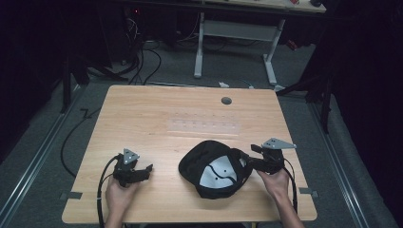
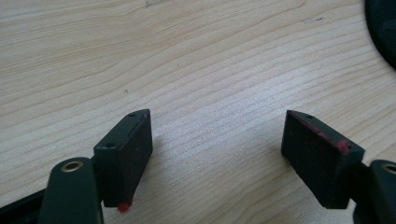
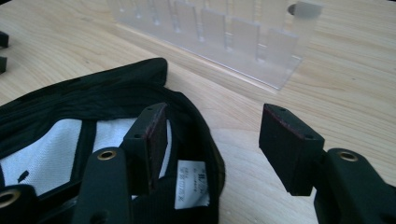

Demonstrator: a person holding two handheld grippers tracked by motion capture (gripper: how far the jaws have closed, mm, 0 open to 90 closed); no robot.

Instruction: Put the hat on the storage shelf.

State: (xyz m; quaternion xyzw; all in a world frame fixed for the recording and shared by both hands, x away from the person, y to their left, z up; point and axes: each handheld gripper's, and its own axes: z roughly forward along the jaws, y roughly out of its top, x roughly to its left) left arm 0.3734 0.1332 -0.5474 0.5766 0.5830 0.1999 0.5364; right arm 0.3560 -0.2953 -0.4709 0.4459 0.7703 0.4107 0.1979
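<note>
High view is showing the black cap (image 1: pixel 216 168) lying upside down on the table (image 1: pixel 142 118), while the right gripper (image 1: pixel 248 162) is straddling its rim with open jaws, not yet gripping, and the left gripper (image 1: pixel 148 168) is waiting open.

One black cap (image 1: pixel 216 172), lying crown down with its white lining and one sewn-in label (image 3: pixel 192 189) showing, near the front edge of the table (image 1: pixel 142 114). One clear plastic rack (image 1: pixel 203 126) at the table's middle. One round hole (image 1: pixel 226 100) near the far edge. Two grippers: left gripper (image 1: pixel 148 167), right gripper (image 1: pixel 244 160). Two hands.
</note>
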